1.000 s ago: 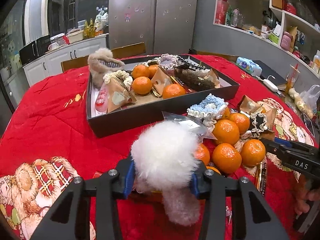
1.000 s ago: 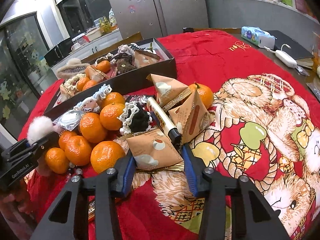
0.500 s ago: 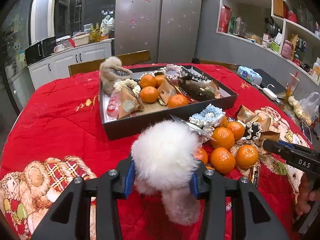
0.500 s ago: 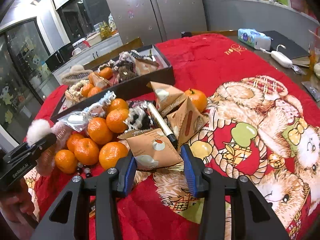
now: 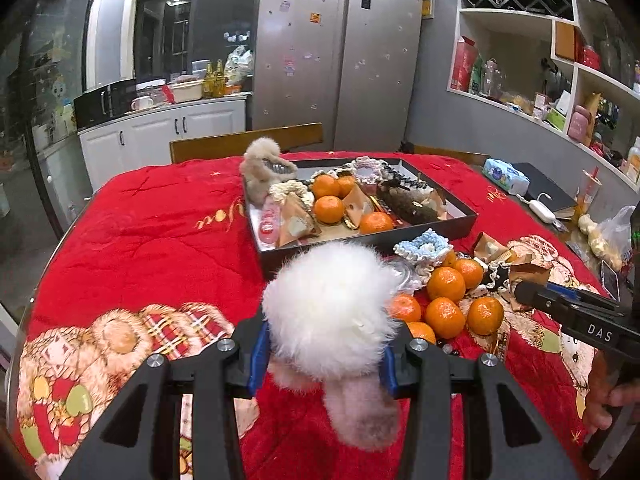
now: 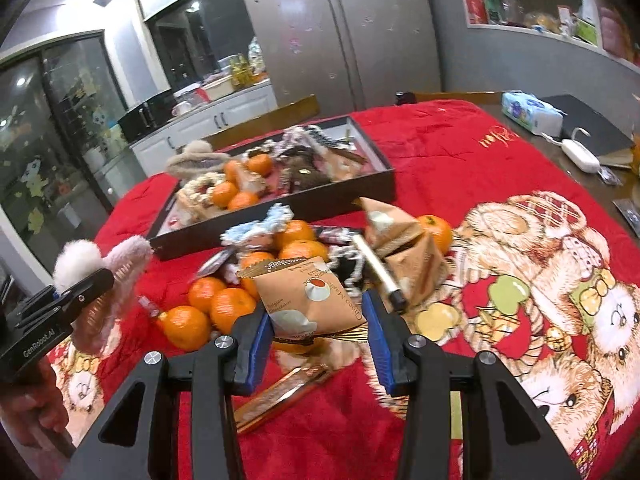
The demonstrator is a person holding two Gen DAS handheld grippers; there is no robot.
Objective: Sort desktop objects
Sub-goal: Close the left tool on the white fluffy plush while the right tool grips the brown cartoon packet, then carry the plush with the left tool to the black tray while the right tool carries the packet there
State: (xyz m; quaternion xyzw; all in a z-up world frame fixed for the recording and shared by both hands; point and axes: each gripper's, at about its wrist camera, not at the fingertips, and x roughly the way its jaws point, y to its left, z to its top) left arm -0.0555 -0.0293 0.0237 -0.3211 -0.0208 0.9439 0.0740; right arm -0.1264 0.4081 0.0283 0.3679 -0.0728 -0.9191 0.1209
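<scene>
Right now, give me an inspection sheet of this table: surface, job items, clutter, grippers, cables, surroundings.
Surface: red quilted cloth with bear prints.
Job's things: black rectangular tray part filled; loose orange mandarins and triangular brown snack packets beside it.
Clutter: blue tissue pack.
Grippers: left gripper shut on white fluffy hair clip; right gripper shut on tan chocolate packet.
Cables: white corded device.
Surroundings: silver fridge, shelves.

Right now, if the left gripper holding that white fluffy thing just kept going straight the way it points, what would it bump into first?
Probably the near wall of the dark rectangular tray, straight ahead of the left gripper and the white fluffy clip it holds. Depth is unclear; pointing downward, it might meet the red quilted tablecloth first.
</scene>
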